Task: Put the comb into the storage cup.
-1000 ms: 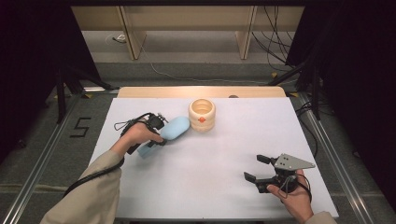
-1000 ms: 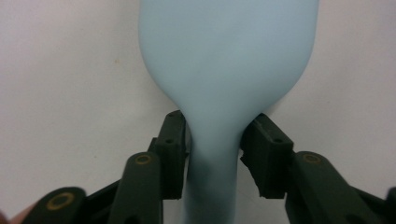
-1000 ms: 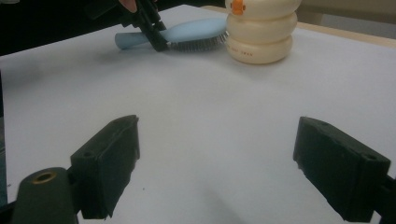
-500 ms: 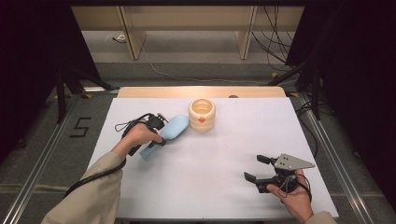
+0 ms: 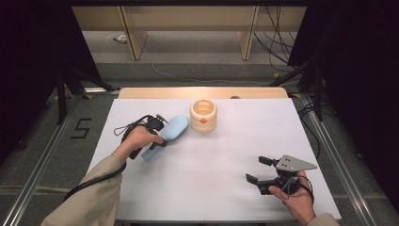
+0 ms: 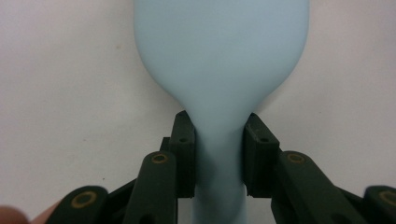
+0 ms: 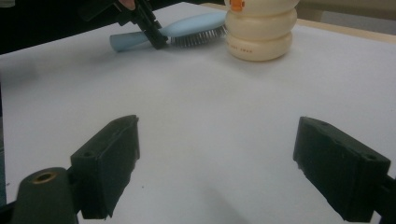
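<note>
Just left of the ribbed cream pot (image 5: 203,116) on the counter (image 5: 211,155), the left tool (image 6: 218,140) is clamped on the pale blue hairbrush (image 5: 167,133) at its neck and should hold it level, while the right tool (image 5: 259,170) hangs apart near the counter's front edge

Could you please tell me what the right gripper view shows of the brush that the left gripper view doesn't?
Right gripper view: the brush side-on, bristles facing down toward the table, its head near the cream holder, with the right tongs open and empty. Left gripper view: the brush's smooth blue back, and the pads pressed on either side of its neck. Both: the left tongs shut on the brush, where handle meets head.
</note>
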Available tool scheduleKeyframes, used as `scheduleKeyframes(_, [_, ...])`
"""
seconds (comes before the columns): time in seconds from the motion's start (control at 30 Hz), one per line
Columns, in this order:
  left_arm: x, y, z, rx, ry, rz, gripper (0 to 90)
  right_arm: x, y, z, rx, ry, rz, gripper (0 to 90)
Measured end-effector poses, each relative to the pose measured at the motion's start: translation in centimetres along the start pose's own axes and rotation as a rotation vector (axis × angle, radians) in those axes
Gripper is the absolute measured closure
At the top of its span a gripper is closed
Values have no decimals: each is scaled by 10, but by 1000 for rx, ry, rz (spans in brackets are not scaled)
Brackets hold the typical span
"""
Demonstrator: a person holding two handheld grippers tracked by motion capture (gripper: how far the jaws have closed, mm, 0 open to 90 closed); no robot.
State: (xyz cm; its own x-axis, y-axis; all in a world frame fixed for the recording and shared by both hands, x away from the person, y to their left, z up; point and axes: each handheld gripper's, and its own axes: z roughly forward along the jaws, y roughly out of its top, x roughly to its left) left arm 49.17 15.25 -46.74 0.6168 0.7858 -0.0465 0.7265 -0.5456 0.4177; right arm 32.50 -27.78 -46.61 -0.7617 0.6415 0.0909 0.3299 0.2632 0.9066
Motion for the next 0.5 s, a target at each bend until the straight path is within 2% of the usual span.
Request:
scheduleKeyframes(0.33, [0, -3, -13, -89, 6, -17, 693, 0, 0, 0, 2, 0, 0, 156])
scheduleKeyframes(0.5, [0, -9, -19, -152, 11, -48, 693, 0, 0, 0, 3, -3, 0, 156])
